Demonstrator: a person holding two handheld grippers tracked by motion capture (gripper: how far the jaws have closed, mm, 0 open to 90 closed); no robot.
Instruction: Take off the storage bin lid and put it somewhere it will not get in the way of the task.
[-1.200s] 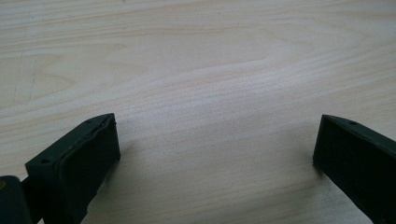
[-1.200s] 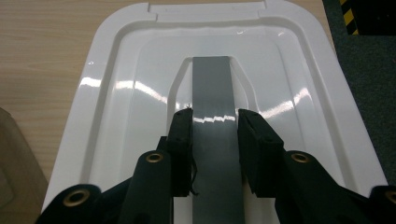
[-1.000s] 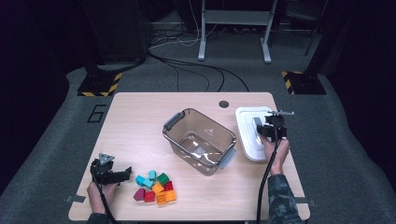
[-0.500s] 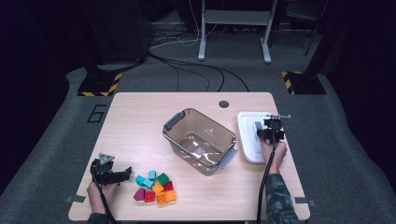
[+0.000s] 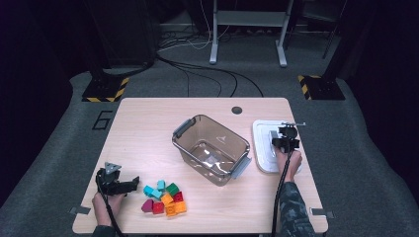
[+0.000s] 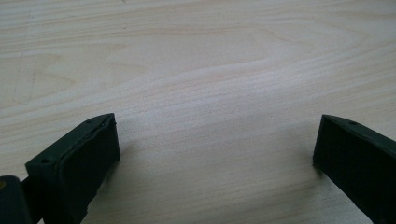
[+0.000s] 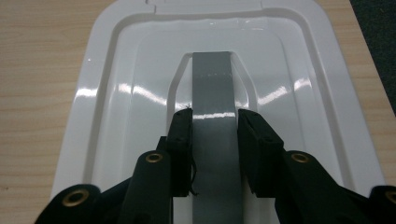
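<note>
A white lid (image 5: 262, 153) lies flat at the table's right side, with a grey handle strip (image 7: 212, 79) along its middle. My right gripper (image 5: 282, 139) is shut on that handle; in the right gripper view both black pads (image 7: 181, 135) press its sides, gripper (image 7: 213, 119). A clear brown bin (image 5: 212, 148) with grey latches stands in the middle of the table, with no blocks in it. Several coloured blocks (image 5: 163, 197) lie in a heap at the front left. My left gripper (image 5: 129, 184) rests just left of them, open, with bare wood between its jaws, gripper (image 6: 215, 135).
The wooden table (image 5: 148, 128) has bare room at the back and left. A dark round cable hole (image 5: 237, 110) sits near the far edge. The lid reaches close to the table's right edge. Cables and stand legs lie on the floor beyond.
My right gripper has sunk a little with the white lid, which now sits slightly nearer me. The left gripper and the blocks have stayed put.
</note>
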